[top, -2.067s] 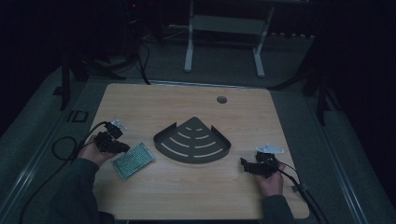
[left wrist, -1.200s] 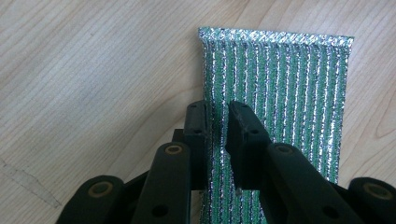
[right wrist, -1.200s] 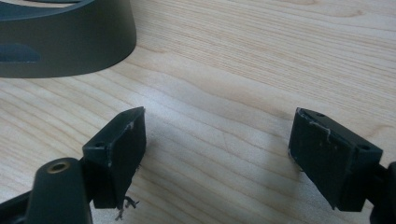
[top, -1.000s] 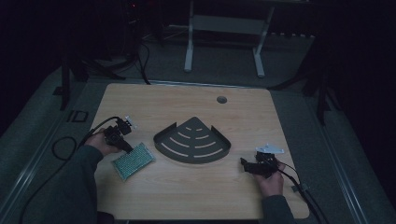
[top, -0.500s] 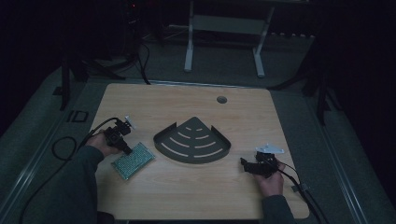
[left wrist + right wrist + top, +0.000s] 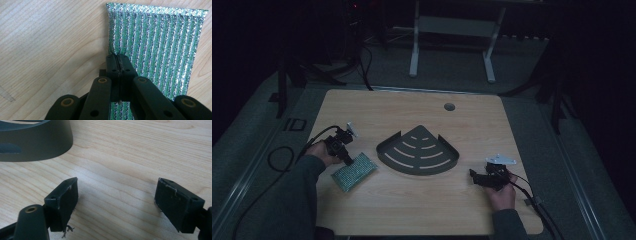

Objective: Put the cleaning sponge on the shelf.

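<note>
A green, silver-striped scouring pad (image 6: 355, 171) lies flat on the wooden table at the front left. My left gripper (image 6: 347, 160) points down at the pad's near-left edge. In the left gripper view its jaws are pressed together on the edge of the pad (image 6: 160, 42), the left gripper (image 6: 117, 58) pinching the fabric there. A dark fan-shaped slotted tray (image 6: 452, 162) rests mid-table. My right gripper (image 6: 472, 175) rests on the table right of the tray, open. In the right gripper view the right gripper (image 6: 116, 200) holds nothing over bare wood, with the tray's wall (image 6: 37, 145) at the upper left.
A round cable hole (image 6: 449, 106) sits near the table's far edge. Cables trail from both grippers off the table's sides. A white-legged frame (image 6: 452, 45) stands on the floor beyond the table.
My left gripper has shifted right and tipped down onto the pad's edge. The right gripper has not moved.
</note>
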Tool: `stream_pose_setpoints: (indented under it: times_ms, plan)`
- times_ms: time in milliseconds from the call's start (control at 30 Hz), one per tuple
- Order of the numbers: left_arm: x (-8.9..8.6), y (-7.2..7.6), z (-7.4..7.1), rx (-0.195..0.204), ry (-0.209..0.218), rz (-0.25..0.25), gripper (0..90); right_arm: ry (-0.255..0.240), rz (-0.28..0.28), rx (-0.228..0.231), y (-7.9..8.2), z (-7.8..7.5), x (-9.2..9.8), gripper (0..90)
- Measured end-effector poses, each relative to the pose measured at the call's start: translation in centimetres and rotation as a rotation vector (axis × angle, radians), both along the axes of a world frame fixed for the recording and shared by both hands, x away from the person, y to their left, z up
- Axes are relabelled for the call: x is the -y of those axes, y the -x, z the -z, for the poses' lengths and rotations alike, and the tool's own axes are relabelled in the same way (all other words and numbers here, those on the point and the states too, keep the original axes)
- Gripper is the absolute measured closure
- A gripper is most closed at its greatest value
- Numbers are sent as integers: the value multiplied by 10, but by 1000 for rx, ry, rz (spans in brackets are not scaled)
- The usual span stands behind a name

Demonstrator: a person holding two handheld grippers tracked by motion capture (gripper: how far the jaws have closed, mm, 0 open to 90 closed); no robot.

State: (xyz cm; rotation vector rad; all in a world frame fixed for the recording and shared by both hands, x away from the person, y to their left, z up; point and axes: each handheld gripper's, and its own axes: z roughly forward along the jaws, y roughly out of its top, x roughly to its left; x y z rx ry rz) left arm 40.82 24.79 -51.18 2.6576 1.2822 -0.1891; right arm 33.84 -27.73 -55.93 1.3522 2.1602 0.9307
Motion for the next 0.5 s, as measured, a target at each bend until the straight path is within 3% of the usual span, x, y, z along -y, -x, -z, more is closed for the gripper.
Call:
stream_pose_setpoints:
  times_ms: [233, 500]
  plan:
    - [-2, -1, -6, 0, 13, -11, 900, 0, 0, 0, 0, 0, 0, 186]
    - [-5, 0, -23, 36, 41, -10, 900, 0, 0, 0, 0, 0, 0, 186]
